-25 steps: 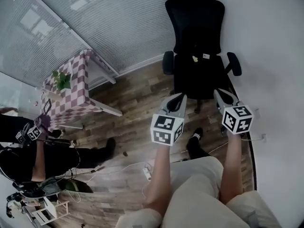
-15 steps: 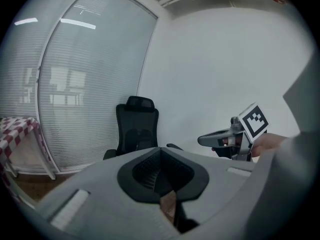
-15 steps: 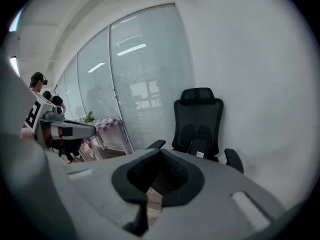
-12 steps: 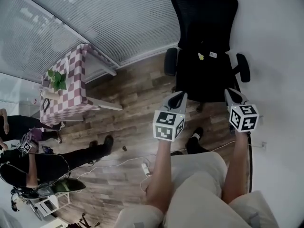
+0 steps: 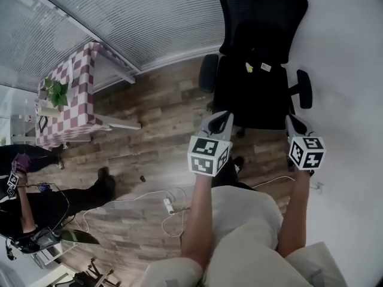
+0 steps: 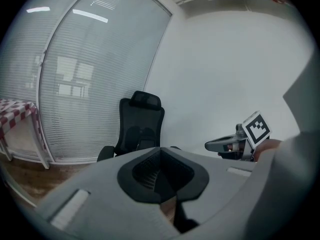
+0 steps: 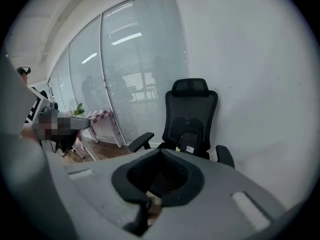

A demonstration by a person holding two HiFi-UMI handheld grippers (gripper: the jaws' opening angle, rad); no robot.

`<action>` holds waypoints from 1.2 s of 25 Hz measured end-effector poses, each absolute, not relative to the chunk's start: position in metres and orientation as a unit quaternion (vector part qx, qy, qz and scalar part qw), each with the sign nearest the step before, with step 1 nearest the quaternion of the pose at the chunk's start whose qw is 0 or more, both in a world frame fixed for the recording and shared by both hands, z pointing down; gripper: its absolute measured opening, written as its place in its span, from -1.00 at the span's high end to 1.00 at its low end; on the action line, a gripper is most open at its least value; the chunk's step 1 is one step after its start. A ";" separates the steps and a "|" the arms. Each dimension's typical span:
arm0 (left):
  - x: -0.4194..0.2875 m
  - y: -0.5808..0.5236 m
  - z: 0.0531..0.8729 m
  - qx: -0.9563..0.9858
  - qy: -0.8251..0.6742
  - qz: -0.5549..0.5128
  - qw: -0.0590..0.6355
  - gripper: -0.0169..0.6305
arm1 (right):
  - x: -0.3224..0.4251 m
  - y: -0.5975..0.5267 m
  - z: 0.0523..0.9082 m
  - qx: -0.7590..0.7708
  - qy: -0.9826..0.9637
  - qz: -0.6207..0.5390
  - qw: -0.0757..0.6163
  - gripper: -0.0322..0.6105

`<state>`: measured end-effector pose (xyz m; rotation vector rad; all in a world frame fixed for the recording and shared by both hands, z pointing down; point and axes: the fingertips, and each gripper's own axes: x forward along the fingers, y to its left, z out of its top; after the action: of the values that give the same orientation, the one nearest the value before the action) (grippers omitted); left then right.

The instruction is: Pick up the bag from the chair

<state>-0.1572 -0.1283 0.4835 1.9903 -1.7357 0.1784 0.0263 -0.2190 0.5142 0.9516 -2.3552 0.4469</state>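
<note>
Steps forward have brought the chair [image 5: 258, 17] closer than a second ago, well off the checked table's [image 5: 70, 109] corner, so the bag [image 5: 258, 61] on its seat lies just ahead of the left gripper [image 5: 219, 116] and right gripper [image 5: 292, 121], both with fingers together and empty, the grab not yet begun.

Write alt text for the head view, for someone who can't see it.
Seen from above, a person points the left tongs and right tongs, both shut and empty, at a black office chair with a black bag with a white tag on its seat. To the left, a checkered table with a plant stands on the wooden floor.
</note>
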 end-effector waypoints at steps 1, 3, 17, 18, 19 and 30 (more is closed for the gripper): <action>-0.160 -0.131 0.486 0.728 -0.637 0.066 0.246 0.93 | 0.024 -0.222 0.518 0.354 -0.877 0.166 0.280 0.89; -0.168 -0.140 0.492 0.723 -0.641 0.063 0.249 0.93 | 0.022 -0.230 0.525 0.353 -0.877 0.165 0.281 0.89; -0.212 -0.319 0.530 0.718 -0.633 0.043 0.286 0.93 | -0.013 -0.385 0.546 0.368 -0.864 0.175 0.295 0.89; -0.215 -0.335 0.533 0.720 -0.630 0.050 0.287 0.93 | -0.018 -0.397 0.550 0.364 -0.864 0.177 0.301 0.89; -0.218 -0.350 0.536 0.723 -0.627 0.062 0.284 0.93 | -0.023 -0.409 0.553 0.360 -0.862 0.180 0.307 0.89; -0.262 -0.470 0.560 0.749 -0.588 0.101 0.287 0.93 | -0.077 -0.516 0.582 0.345 -0.851 0.178 0.353 0.89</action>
<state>-0.2620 -0.4699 0.5598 2.0025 -1.5718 0.2703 -0.0770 -0.5160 0.5817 0.8933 -2.2004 0.4613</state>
